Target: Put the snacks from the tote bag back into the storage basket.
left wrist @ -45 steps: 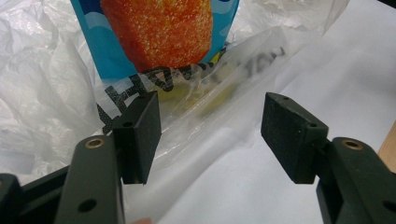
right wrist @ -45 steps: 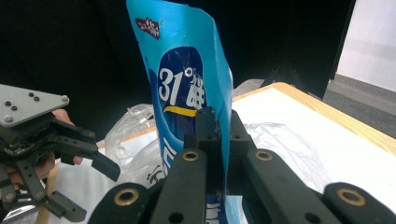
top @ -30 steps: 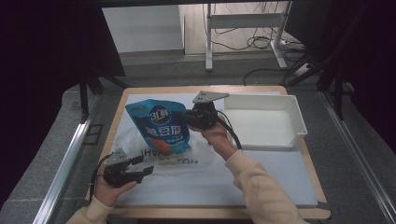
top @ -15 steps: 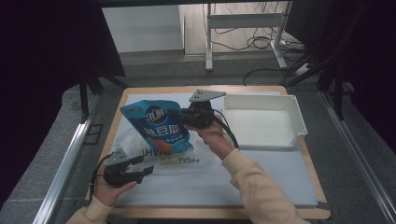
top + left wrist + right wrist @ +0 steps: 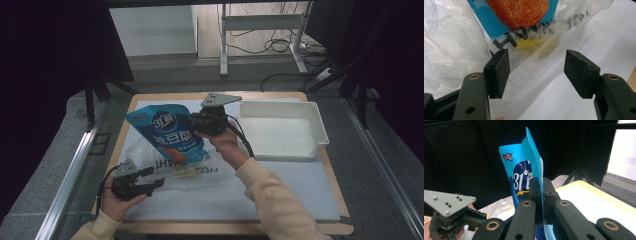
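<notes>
A blue snack pouch (image 5: 167,135) with white lettering and an orange picture is held tilted above a clear plastic bag (image 5: 187,172) printed with black letters. My right gripper (image 5: 188,121) is shut on the pouch's right edge; in the right gripper view the pouch (image 5: 524,162) stands upright between the closed jaws of the right gripper (image 5: 540,185). My left gripper (image 5: 152,178) rests low at the bag's left end, open. In the left gripper view its jaws (image 5: 536,67) straddle the crinkled bag (image 5: 461,45), with the pouch's lower end (image 5: 519,10) beyond and something yellow (image 5: 536,45) inside the bag.
A white rectangular tray (image 5: 320,132) stands at the back right of the wooden table, on a pale mat (image 5: 300,195). Dark frames and a metal rail (image 5: 70,175) border the table's left side. The left gripper (image 5: 451,217) shows at the bottom left of the right gripper view.
My right gripper has shifted slightly left and away with the pouch, tipping its top corner further left. The left gripper has stayed where it was, still open.
</notes>
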A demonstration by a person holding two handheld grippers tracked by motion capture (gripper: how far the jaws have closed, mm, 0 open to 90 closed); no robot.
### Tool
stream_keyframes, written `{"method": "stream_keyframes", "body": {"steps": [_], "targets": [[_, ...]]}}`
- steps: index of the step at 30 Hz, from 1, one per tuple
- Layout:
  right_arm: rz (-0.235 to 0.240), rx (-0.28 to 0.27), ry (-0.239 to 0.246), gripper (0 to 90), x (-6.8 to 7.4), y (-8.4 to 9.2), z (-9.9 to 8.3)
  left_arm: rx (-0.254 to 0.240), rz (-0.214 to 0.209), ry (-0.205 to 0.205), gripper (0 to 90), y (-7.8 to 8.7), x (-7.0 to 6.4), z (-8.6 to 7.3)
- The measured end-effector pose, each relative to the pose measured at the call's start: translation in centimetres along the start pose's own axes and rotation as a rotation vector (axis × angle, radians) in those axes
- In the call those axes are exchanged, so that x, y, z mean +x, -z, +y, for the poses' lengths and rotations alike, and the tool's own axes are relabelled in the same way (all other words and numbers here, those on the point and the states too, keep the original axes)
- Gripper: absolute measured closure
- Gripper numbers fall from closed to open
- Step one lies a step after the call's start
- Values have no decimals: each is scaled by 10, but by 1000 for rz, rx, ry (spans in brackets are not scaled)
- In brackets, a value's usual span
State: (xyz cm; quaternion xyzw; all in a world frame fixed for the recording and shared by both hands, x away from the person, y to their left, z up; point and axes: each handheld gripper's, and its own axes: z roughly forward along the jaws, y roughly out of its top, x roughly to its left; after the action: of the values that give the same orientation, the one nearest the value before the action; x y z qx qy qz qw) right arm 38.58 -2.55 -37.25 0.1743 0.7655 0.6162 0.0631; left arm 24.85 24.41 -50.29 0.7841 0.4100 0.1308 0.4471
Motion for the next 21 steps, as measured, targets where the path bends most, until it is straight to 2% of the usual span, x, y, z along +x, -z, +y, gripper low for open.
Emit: {"method": "stream_keyframes", "body": {"steps": [10, 21], "targets": [[6, -35, 10, 888, 6, 2, 11, 5, 0, -2, 377, -1, 1, 0], [5, -83, 12, 888, 9, 12, 28, 2, -1, 2, 377, -1, 1, 0]]}}
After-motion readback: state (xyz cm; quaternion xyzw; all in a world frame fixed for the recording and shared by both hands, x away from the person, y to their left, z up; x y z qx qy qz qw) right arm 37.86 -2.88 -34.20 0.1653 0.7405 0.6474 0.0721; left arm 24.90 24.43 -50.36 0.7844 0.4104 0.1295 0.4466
